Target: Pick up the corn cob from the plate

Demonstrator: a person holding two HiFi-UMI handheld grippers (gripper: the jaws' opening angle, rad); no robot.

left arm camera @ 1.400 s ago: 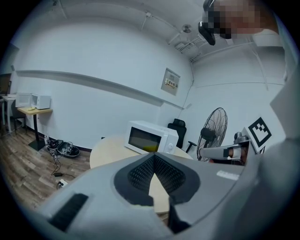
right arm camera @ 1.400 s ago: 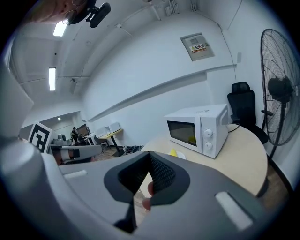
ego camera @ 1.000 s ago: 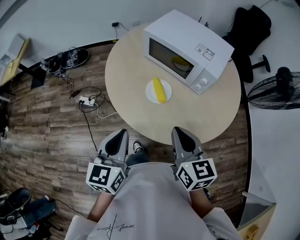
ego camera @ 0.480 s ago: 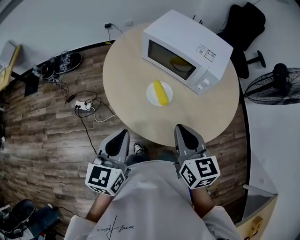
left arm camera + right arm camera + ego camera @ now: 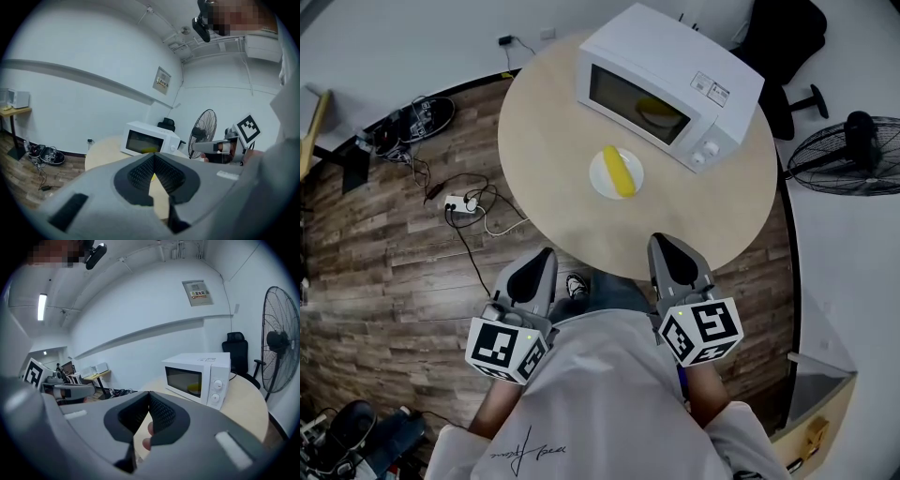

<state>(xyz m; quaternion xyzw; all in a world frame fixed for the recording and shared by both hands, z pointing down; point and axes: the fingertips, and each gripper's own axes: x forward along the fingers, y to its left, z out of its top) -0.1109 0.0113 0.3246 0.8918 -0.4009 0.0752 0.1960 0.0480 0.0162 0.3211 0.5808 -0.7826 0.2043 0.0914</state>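
The left gripper (image 5: 153, 157) has its two jaws closed, tips meeting, with nothing between them. The right gripper (image 5: 149, 394) is closed in the same way and also carries nothing. In the head view both grippers are held low in front of the person's white shirt (image 5: 591, 394), one at each side, and both point toward 12 o'clock at a round, pale wooden table (image 5: 544, 159). Their tips are at the table's near edge, well apart from the food.

The corn cob (image 5: 619, 172) lies on a small white plate (image 5: 601, 180) near the middle of the table, at 12 o'clock from the grippers. The cob runs from about 11 o'clock to 5 o'clock across the plate. A white microwave (image 5: 666, 66) stands just beside the plate at 1 o'clock, its door shut, with something yellow showing behind the glass.

Beyond the table, a black fan (image 5: 848, 155) stands at 3 o'clock, and a power strip (image 5: 459, 202) with cables lies on the wooden floor at 9 o'clock.
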